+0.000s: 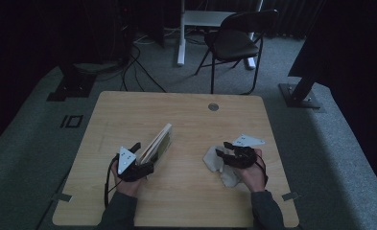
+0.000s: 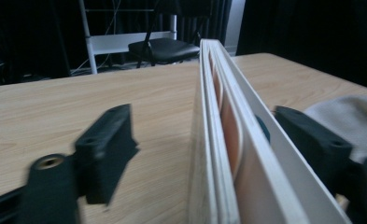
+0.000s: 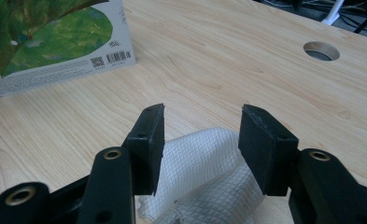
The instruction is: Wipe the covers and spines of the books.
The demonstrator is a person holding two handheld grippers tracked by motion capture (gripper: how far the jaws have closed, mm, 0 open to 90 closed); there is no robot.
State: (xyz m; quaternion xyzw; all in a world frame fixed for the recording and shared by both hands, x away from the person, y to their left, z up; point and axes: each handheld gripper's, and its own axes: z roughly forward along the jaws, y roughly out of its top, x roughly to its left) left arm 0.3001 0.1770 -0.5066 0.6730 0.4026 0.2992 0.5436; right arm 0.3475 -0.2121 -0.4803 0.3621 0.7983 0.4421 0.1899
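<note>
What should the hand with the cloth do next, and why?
Probably close the right gripper on the white cloth. Its jaws stand open with the cloth bunched just below and between them, not pinched. The book stands on edge between the left gripper's open jaws, its cover facing the cloth, so gripping the cloth looks like the step before a wipe.

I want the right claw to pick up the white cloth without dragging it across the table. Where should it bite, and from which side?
Take the cloth at its raised, bunched fold, coming straight down from above. It lies crumpled on the table directly under the right claw, whose jaws stand apart over that hump, so closing there should gather several layers rather than one thin edge.
</note>
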